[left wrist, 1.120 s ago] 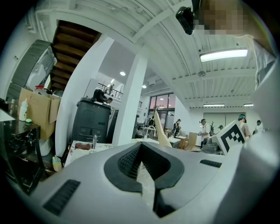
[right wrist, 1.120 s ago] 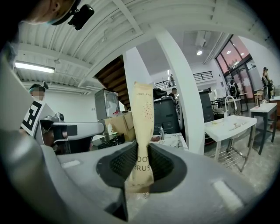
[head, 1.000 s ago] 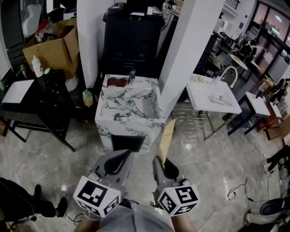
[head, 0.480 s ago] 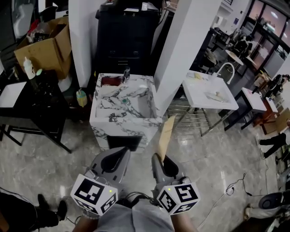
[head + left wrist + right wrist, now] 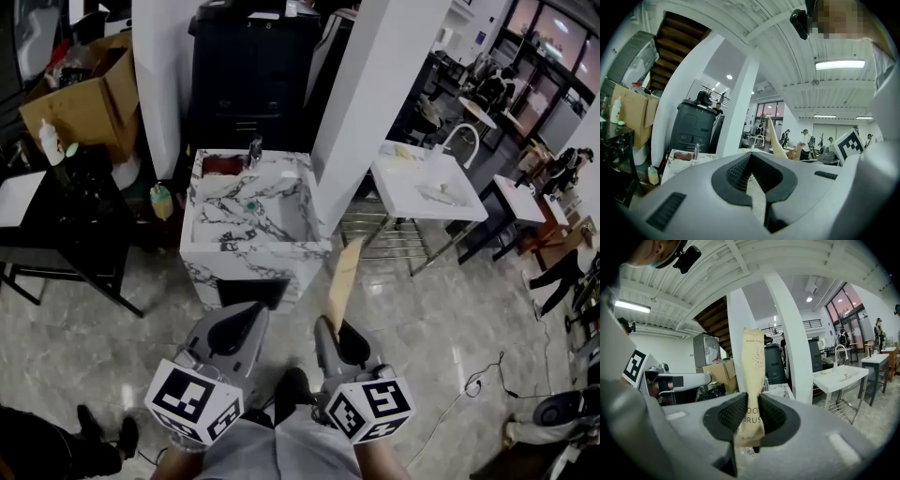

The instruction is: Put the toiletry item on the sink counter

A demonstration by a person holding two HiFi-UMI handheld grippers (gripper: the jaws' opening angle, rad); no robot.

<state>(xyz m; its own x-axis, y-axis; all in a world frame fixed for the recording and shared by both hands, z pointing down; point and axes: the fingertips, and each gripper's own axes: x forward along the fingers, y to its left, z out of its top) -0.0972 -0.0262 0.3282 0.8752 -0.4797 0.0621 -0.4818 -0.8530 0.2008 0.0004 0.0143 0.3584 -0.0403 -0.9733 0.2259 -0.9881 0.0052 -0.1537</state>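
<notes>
**Marble floor, packet gripped short of the sink counter [image 5: 246,202]**

Glossy grey floor [image 5: 112,319] fills the lower half of the head view. The marbled counter stands at upper centre, beside a white pillar [image 5: 375,103]. Your right gripper [image 5: 323,330], at lower centre, is clamped on a tan paper toothbrush packet [image 5: 343,281]. The packet stands upright out of the pads and is clear of the counter. Your left gripper [image 5: 255,314], just to its left, has its jaws together with nothing between them.

Tan toothbrush packet [image 5: 753,366] stands upright in right tongs [image 5: 750,405].
</notes>
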